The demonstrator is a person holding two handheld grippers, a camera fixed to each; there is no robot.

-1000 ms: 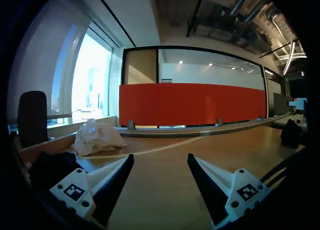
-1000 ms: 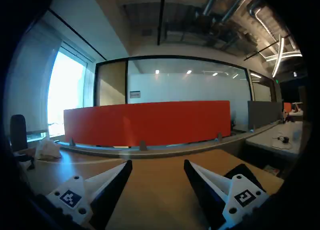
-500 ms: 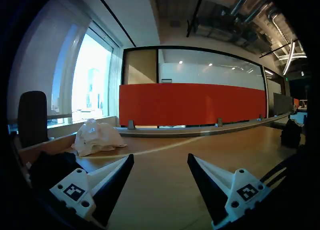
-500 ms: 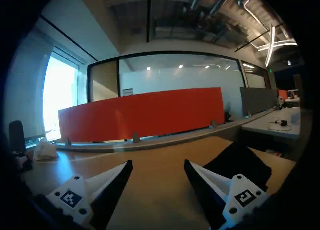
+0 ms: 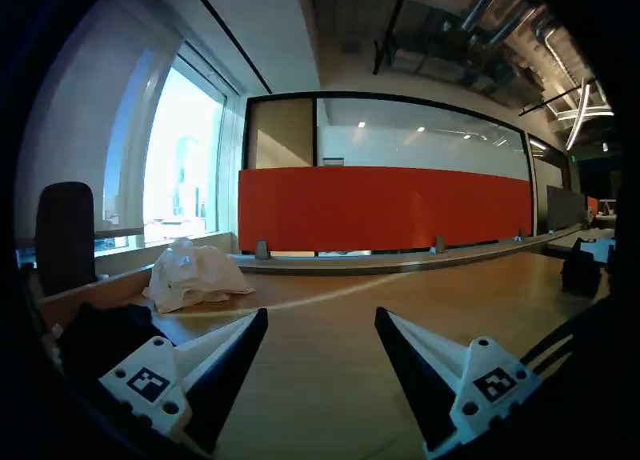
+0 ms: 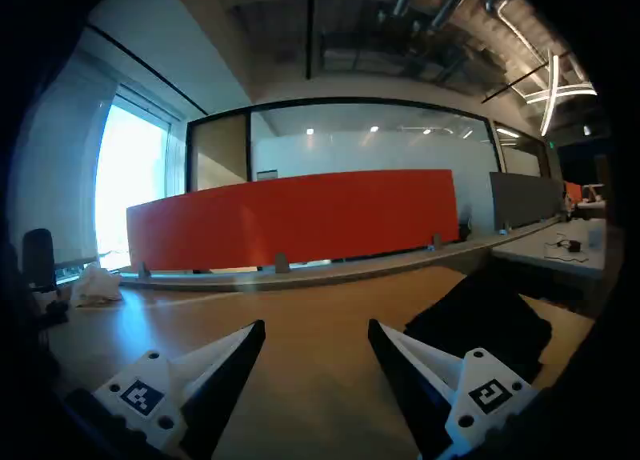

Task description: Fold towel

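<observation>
On the desk (image 6: 320, 356), right gripper view shows a black towel (image 6: 488, 324) nearby.

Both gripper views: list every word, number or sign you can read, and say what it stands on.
No text can be read.
Small sign on the glass wall: too small to read.
Square markers on the left gripper and right gripper: patterns, not words.

Both views are taken low over the wooden table (image 5: 336, 364), facing its far edge; the orange partition (image 5: 384, 208) and white bundle (image 5: 192, 272) are shared, the bundle seen nearer in the left gripper view.
</observation>
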